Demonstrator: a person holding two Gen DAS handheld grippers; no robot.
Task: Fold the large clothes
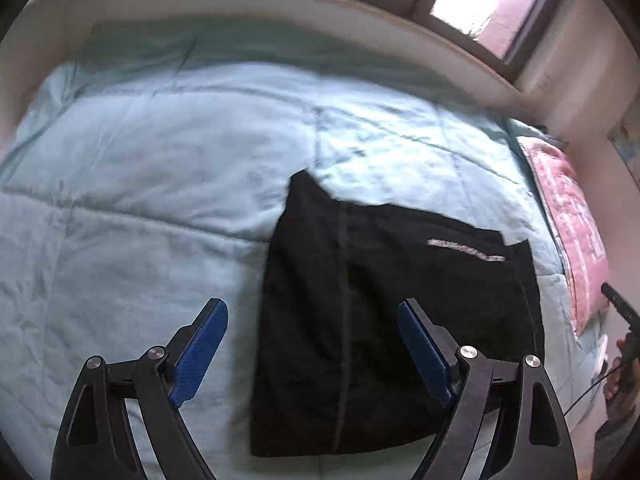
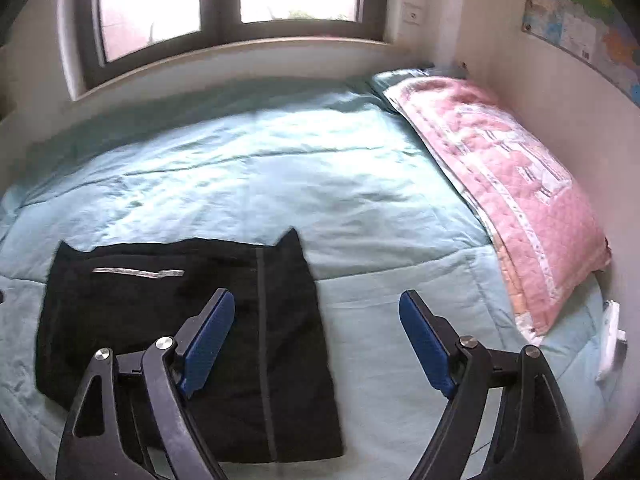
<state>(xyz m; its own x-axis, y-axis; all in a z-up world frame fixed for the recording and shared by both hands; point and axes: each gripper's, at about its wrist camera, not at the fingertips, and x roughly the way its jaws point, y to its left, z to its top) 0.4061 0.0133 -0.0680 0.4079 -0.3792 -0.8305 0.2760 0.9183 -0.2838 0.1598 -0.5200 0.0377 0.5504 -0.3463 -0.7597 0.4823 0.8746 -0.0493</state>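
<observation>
Both tongs, left tongs (image 1: 313,346) and right tongs (image 2: 317,338), gaped empty above folded black garment (image 1: 372,312) on bed (image 1: 140,168); only right view showed wall map (image 2: 588,20).

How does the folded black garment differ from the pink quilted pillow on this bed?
The black garment is plain and dark with a grey stripe; the pink pillow is pale and patterned. The garment lies flat and thin; the pillow is plump. The garment sits mid-bed; the pillow lies along the wall. Both rest on the teal bedspread.
</observation>
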